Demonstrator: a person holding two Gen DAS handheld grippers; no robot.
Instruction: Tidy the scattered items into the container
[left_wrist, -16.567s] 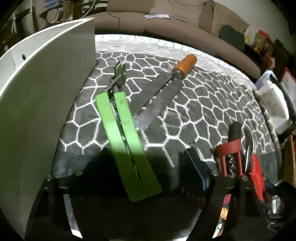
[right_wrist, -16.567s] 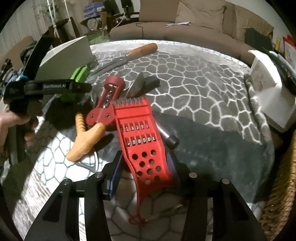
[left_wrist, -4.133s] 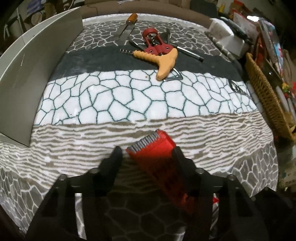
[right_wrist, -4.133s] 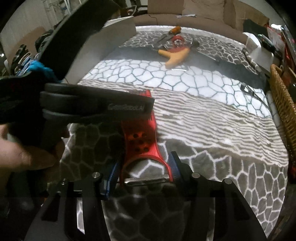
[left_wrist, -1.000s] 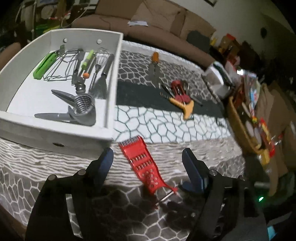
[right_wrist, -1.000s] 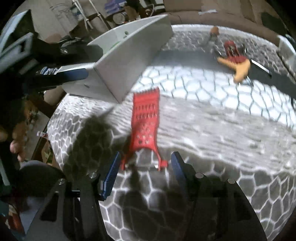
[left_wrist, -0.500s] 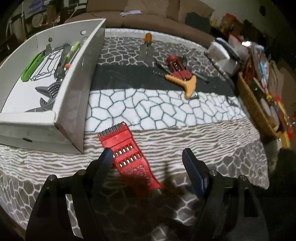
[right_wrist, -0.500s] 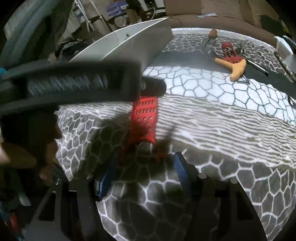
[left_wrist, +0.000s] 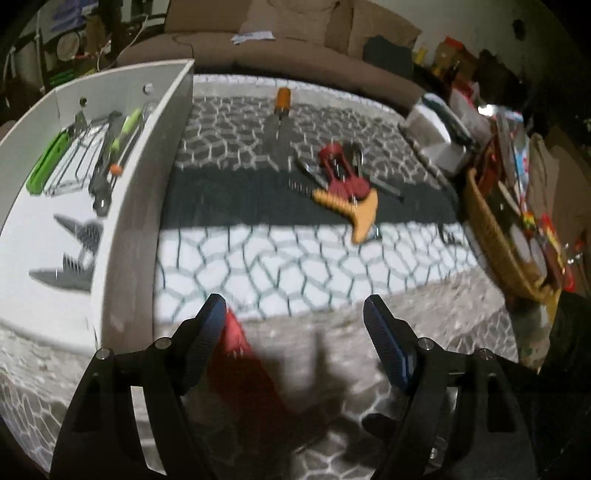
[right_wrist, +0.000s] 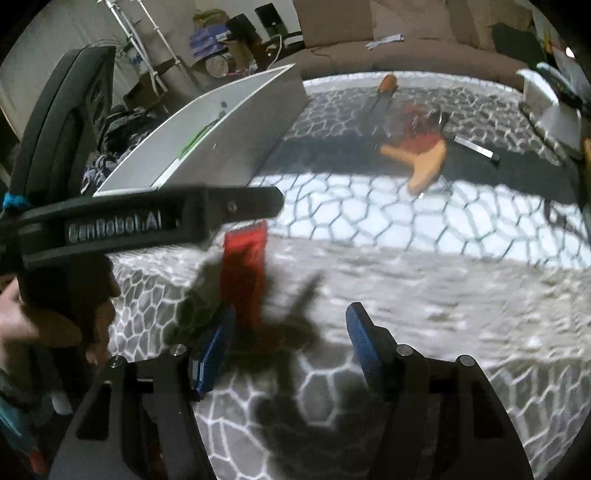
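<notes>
Left wrist view: white container (left_wrist: 122, 236) on patterned blanket (left_wrist: 295, 258), holding green tool (left_wrist: 46, 162), wire rack (left_wrist: 77, 155), grey and green-handled utensils (left_wrist: 110, 155), grey slotted press (left_wrist: 79, 251). Left gripper (left_wrist: 291, 314) jaws wide apart, gripping nothing; red grater (left_wrist: 240, 354) flat on blanket by the left finger, just outside the container's near corner. Further out: orange-handled knife (left_wrist: 282, 110), red corkscrew (left_wrist: 341, 173), tan-handled tool (left_wrist: 354, 210). Wicker basket (left_wrist: 491, 236) at right, contents unclear. Right wrist view: right gripper (right_wrist: 290, 328) jaws apart, empty, grater (right_wrist: 245, 266) ahead of the left finger.
</notes>
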